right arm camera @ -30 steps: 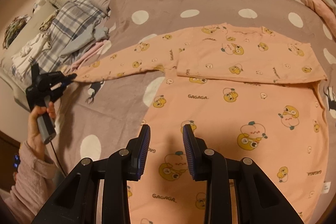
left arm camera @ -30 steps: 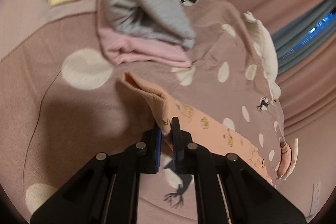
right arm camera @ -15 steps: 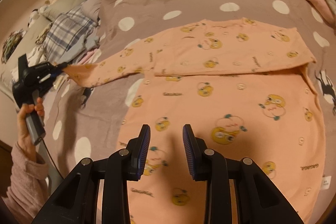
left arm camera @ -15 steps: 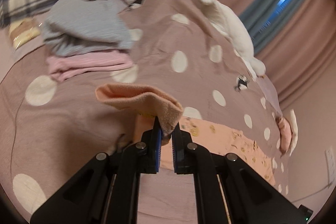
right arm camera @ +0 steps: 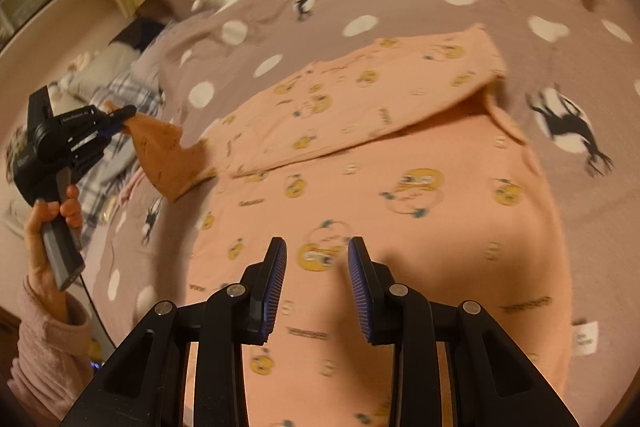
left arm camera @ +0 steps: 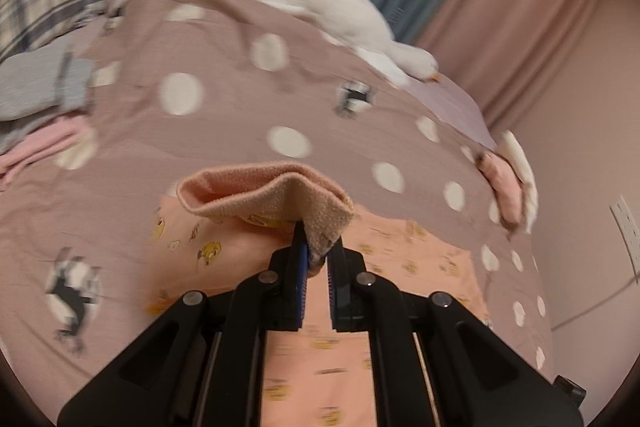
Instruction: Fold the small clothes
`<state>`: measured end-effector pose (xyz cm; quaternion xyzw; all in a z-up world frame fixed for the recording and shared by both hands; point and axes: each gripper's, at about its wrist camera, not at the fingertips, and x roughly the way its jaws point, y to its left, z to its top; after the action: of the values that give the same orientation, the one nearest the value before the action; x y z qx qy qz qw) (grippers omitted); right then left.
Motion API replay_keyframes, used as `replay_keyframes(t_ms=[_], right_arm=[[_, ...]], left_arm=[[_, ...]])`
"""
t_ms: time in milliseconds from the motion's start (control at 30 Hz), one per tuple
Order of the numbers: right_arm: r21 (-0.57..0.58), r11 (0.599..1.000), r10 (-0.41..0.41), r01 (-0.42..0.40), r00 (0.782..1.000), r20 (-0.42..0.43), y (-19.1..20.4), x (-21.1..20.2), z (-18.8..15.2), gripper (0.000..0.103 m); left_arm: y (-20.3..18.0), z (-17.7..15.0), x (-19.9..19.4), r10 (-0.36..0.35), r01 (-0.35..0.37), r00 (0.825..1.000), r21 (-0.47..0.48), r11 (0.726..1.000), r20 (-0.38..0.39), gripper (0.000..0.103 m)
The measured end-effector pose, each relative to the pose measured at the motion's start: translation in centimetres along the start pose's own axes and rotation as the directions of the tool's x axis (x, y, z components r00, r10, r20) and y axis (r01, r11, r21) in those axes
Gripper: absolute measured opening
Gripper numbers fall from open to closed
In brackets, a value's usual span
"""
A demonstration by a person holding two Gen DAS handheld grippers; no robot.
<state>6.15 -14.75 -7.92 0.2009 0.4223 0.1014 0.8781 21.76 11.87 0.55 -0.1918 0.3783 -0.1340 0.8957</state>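
Fleece cuff of the peach pyjama top, spread on the bed, is pinched shallowly in the shut left claw; it may slip mid-fold; right claw hovers part-open, empty.

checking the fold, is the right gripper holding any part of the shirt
No, the right gripper hangs with open jaws above the peach shirt, nothing between them.

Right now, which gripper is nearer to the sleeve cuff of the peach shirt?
Left. The left gripper is clamped on the sleeve cuff. The right gripper hovers open over the peach shirt body, apart from the cuff.
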Motion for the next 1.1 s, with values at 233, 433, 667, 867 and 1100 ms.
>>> replay_keyframes(t_ms=[233,433,667,867,1100], right_arm=[[0.105,0.994,-0.008,0.003,0.999,0.049,-4.3,-2.1,-0.2,0.032],[0.165,0.986,-0.006,-0.003,0.999,0.050,-6.2,-2.6,-0.9,0.035],[0.167,0.986,0.007,-0.016,0.999,0.050,-6.2,-2.5,-0.6,0.039],[0.167,0.983,0.074,-0.080,0.996,0.045,-5.5,-1.4,0.5,0.039],[0.079,0.990,0.121,-0.121,0.993,0.006,-2.7,2.6,4.6,0.039]], left_arm=[[-7.4,-3.5,6.5,-0.026,0.041,0.989,0.095,0.995,-0.148,0.008],[-9.7,-7.1,11.5,0.055,0.002,0.953,0.187,0.982,-0.297,0.019],[-10.0,-7.6,9.9,0.001,0.081,0.946,0.239,0.968,-0.324,0.074],[-6.6,-7.4,5.2,-0.016,0.068,0.971,0.211,0.975,-0.239,0.083],[-0.5,-10.7,0.8,0.040,-0.011,0.975,0.138,0.990,-0.217,0.083]])
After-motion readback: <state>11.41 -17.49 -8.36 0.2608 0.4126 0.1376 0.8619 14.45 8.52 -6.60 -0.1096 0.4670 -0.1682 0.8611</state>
